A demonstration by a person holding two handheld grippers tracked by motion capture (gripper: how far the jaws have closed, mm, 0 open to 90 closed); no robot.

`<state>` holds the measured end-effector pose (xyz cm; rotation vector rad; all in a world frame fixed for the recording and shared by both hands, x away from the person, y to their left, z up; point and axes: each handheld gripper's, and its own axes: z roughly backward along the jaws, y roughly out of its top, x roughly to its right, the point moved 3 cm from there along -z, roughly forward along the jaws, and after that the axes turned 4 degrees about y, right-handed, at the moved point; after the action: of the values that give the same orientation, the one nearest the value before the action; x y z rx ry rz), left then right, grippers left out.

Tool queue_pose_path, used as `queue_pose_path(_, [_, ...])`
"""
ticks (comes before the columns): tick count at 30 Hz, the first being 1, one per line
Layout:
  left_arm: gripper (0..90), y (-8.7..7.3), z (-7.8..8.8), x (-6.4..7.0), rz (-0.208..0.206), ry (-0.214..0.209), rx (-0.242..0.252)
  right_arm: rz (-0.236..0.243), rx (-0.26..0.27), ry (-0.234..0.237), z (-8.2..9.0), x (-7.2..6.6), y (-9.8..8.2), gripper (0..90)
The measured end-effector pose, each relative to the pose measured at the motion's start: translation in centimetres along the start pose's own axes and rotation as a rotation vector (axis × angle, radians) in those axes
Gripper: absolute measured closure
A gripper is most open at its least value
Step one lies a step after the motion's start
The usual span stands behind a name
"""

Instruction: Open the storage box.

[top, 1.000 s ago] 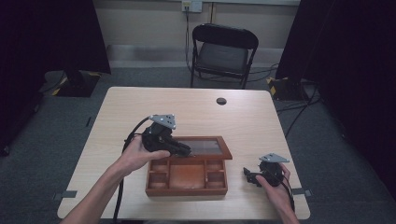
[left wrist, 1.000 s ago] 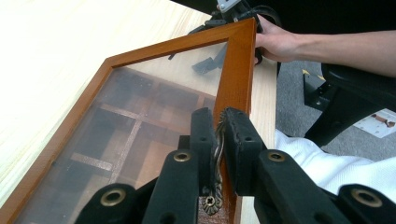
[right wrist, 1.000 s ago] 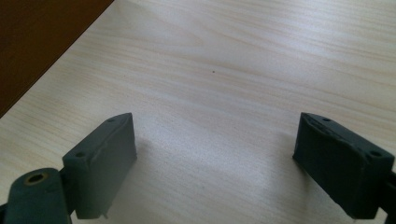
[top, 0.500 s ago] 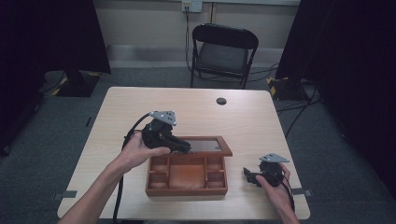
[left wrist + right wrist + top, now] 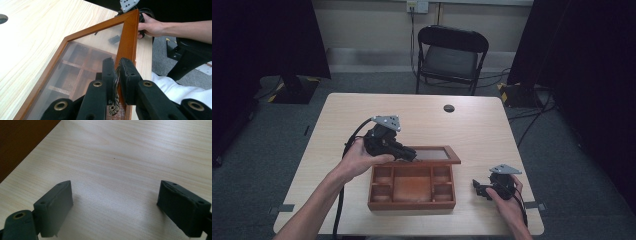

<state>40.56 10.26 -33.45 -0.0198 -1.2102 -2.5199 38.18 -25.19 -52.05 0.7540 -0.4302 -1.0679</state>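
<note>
A brown wooden box (image 5: 412, 202) with several compartments stands near the table's front edge. Its glass-paned lid (image 5: 434, 155) is swung up over the back of the box. My left gripper (image 5: 411, 155) is shut on the small brass clasp (image 5: 114, 105) on the lid's wooden frame (image 5: 127, 40). In the left gripper view the jaws (image 5: 117, 65) pinch that clasp, and the compartments show through the glass. My right gripper (image 5: 477, 189) rests on the table to the right of the box. It stands open (image 5: 115, 202) with bare tabletop between its pads.
The light wooden table (image 5: 492, 135) has a small black round disc (image 5: 449, 108) near its far edge. A black folding chair (image 5: 449, 55) stands behind the table. A side of the box (image 5: 22, 142) shows in the right gripper view's upper left corner.
My left gripper has risen slightly and drawn back with the lid's clasp, tipping the lid a little further open. The right gripper has stayed where it was.
</note>
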Motion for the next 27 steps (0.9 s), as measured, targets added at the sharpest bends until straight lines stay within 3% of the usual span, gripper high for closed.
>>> queue_pose_path(27, [82.6, 0.51, 0.3, -0.33, -0.002, 0.012, 0.001, 0.001, 0.0, 0.0, 0.0, 0.0, 0.0, 12.0])
